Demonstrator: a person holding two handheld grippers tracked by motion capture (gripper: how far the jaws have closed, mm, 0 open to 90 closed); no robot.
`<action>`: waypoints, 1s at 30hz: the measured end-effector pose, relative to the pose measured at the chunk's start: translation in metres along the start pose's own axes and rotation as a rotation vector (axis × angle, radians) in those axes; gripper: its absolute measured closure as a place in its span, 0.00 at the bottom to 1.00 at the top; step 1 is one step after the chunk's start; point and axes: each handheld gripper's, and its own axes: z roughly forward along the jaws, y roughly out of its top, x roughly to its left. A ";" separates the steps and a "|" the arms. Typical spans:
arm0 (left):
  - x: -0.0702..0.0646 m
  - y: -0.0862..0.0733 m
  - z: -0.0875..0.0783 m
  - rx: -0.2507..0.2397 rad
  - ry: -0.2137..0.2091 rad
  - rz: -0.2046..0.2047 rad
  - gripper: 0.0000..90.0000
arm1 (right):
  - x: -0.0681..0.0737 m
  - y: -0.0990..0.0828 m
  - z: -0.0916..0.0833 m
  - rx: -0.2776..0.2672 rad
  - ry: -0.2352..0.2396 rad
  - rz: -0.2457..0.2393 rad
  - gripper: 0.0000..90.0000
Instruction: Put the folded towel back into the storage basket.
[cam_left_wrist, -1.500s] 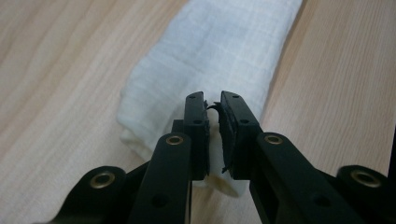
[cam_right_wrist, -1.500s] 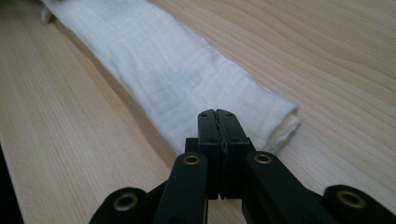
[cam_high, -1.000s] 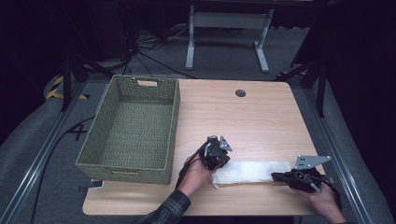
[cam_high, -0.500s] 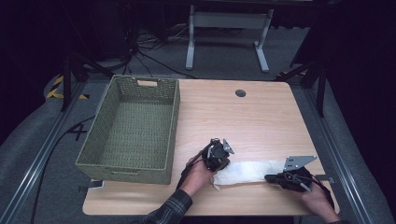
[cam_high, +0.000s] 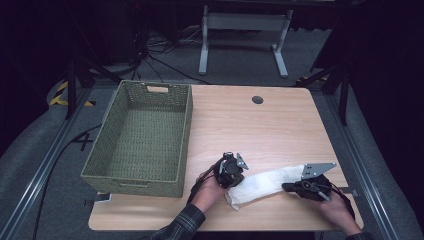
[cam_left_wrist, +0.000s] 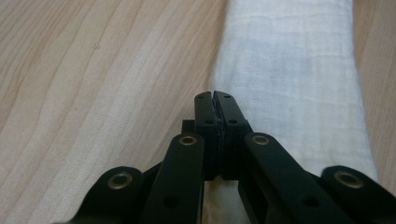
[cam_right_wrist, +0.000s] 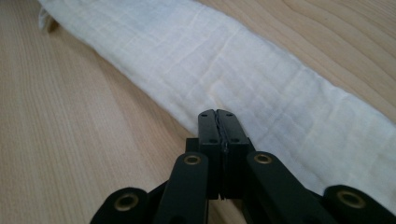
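Black fingers (cam_left_wrist: 218, 135) with brass-ringed screw holes; dark plaid sleeve (cam_high: 180, 225), grey triangular plate (cam_high: 316, 169).

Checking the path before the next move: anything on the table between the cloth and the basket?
Nothing visible. The folded cloth lies at the near edge of the table, between the shut left gripper and right gripper. The wood between it and the basket is bare; only the basket's own wall must be cleared.

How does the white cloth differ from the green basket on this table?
The white cloth is soft and flat, folded into a long strip; the green basket is a stiff woven box with upright walls. The cloth lies near the table's front edge between the left tongs and right tongs; the basket sits at the table's left side, apart from both. The basket is far bigger. Both rest on the wooden table.
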 end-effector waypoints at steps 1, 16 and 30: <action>-0.001 -0.001 0.000 0.001 -0.001 -0.007 0.99 | -0.001 0.001 0.001 -0.001 -0.001 0.004 1.00; -0.018 -0.005 -0.002 0.004 -0.068 0.029 0.99 | -0.024 0.015 0.016 -0.038 -0.018 0.043 1.00; -0.037 0.001 0.004 0.012 -0.130 0.099 0.99 | -0.036 0.033 0.033 -0.044 -0.020 0.037 1.00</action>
